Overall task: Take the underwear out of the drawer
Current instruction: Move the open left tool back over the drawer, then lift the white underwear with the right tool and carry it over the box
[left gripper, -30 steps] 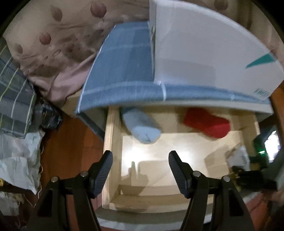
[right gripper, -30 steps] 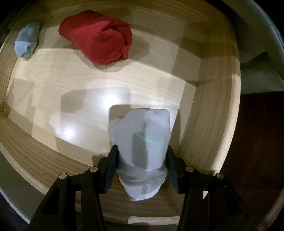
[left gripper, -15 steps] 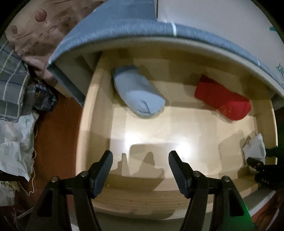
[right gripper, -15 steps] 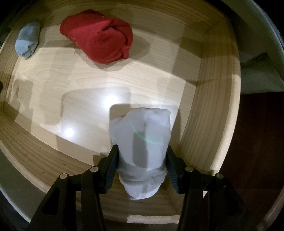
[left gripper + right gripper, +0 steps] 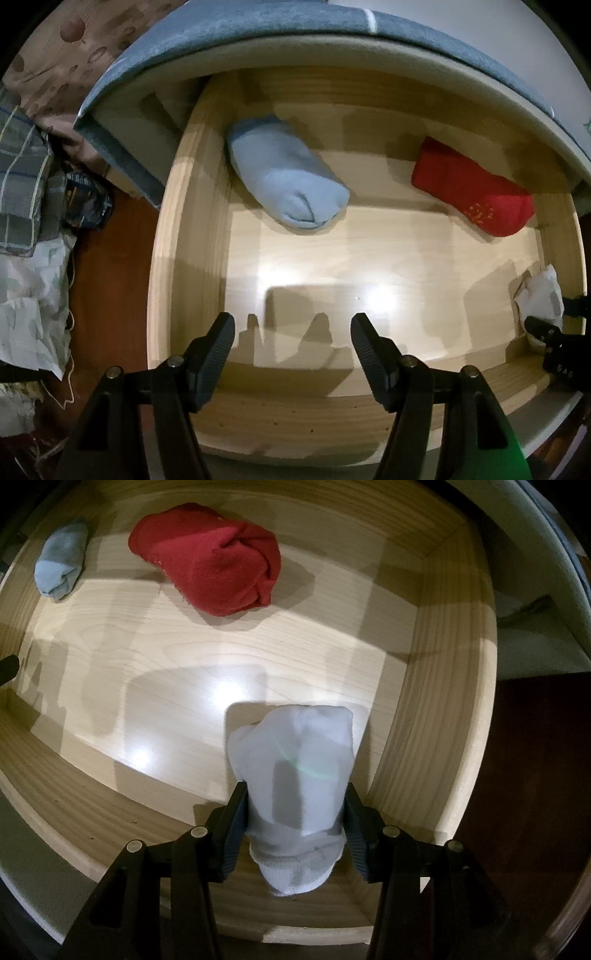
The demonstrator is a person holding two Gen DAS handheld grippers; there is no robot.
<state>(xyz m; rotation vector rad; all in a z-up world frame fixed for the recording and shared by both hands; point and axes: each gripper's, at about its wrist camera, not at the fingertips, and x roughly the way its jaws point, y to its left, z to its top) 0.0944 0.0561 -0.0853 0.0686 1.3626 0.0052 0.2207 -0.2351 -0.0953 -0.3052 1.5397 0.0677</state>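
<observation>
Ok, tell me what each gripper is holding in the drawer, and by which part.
The right gripper squeezes the white bundle across its lower middle, one finger on each side. The left gripper is open and holds nothing.

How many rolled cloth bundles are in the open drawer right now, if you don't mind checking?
3. The light blue bundle lies back left, the red bundle back right, and the white bundle sits front right between the right gripper pads. The drawer's covered rear may hide more.
</observation>
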